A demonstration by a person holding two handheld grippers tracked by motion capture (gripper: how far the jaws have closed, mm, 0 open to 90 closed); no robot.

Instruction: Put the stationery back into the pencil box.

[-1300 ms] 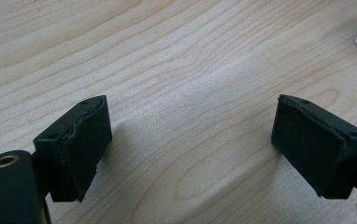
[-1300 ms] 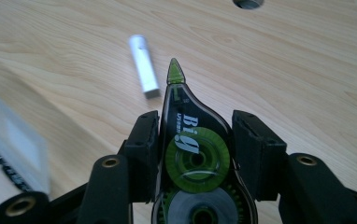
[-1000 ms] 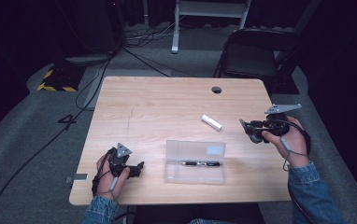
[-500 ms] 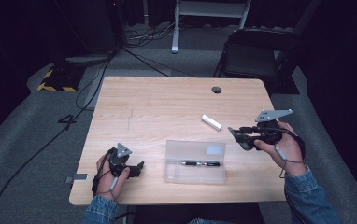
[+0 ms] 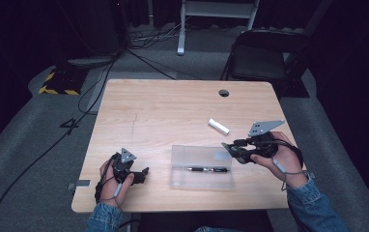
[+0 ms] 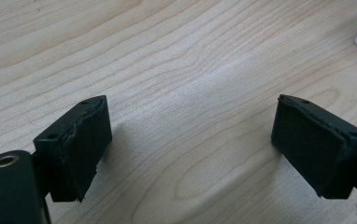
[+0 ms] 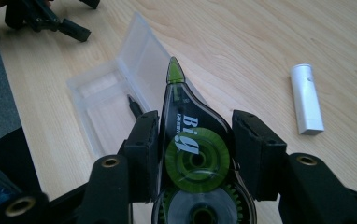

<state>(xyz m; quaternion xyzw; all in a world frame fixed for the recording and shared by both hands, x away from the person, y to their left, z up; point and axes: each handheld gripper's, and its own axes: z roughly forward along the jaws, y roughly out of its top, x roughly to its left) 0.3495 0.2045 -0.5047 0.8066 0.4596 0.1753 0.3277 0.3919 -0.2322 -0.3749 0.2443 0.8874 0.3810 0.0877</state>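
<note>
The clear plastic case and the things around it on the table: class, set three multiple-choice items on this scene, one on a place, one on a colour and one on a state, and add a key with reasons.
1. Where does the black pen lie?
A. Inside the clear case
B. Beside the table's round hole
C. Under the chair

2. What colour are the wheels in the correction tape roller?
A. Red
B. Green
C. Blue

3. How does the left gripper stand?
A. Shut on the pen
B. Shut on the white stick
C. Open, with nothing between its jaws

Key:
1 A, the high view shows the pen within the case's walls.
2 B, the right gripper view shows green wheels and a green tip, held in the right gripper.
3 C, the left gripper view shows bare table between the parted pads.
</note>
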